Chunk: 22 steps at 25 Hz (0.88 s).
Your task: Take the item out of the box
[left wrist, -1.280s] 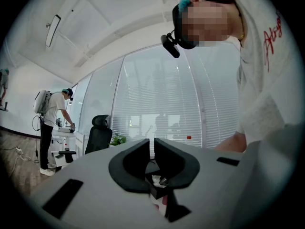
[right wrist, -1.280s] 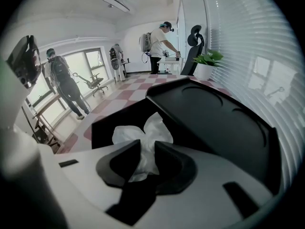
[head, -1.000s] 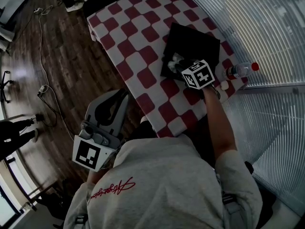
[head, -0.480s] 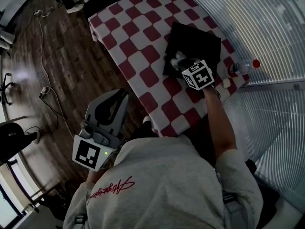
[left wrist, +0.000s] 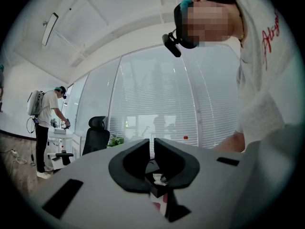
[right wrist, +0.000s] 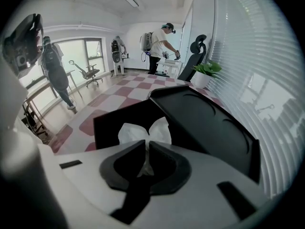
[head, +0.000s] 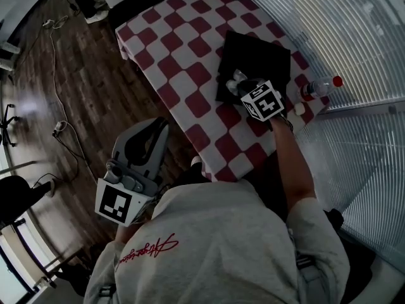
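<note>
Head view puts the left hand-held gripper (head: 155,128) off the checked table (head: 183,81), above the wooden floor (head: 69,75), jaws pressed together on nothing. Further right, the right hand-held gripper (head: 238,79) dips into the open black box (head: 253,52). Its jaws have just been closing and now pinch the white item (right wrist: 143,130) inside. A bottle (head: 316,88) lies beside the box.
</note>
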### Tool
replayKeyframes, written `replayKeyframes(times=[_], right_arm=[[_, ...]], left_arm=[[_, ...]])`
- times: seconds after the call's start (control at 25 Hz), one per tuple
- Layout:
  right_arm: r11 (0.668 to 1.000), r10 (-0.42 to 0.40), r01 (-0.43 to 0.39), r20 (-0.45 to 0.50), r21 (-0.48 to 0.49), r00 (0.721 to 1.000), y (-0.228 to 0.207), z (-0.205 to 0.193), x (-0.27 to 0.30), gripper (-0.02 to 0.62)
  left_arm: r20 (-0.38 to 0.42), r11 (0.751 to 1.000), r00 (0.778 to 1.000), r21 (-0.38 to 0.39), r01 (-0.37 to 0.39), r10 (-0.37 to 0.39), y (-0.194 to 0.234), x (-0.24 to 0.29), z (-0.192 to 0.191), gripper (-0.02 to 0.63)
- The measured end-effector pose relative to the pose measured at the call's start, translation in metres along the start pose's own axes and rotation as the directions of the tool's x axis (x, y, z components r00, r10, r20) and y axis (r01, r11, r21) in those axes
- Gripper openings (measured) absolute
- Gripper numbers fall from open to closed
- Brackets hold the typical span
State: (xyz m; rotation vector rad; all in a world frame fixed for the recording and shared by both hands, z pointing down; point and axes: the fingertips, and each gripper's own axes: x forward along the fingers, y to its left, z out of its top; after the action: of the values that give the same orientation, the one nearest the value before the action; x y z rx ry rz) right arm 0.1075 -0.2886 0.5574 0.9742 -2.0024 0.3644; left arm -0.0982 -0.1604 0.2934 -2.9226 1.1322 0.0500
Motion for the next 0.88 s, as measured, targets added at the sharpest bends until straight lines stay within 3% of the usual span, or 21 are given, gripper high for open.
replayKeyframes(times=[0.88], right_arm=[[0.994,-0.082,0.087,0.061,-0.073,0.995,0.005,0.006,-0.022,0.031]], left_arm=[[0.012,1.000,1.000,0.006,0.020,-0.020,-0.005,-0.001,0.003,0.040]])
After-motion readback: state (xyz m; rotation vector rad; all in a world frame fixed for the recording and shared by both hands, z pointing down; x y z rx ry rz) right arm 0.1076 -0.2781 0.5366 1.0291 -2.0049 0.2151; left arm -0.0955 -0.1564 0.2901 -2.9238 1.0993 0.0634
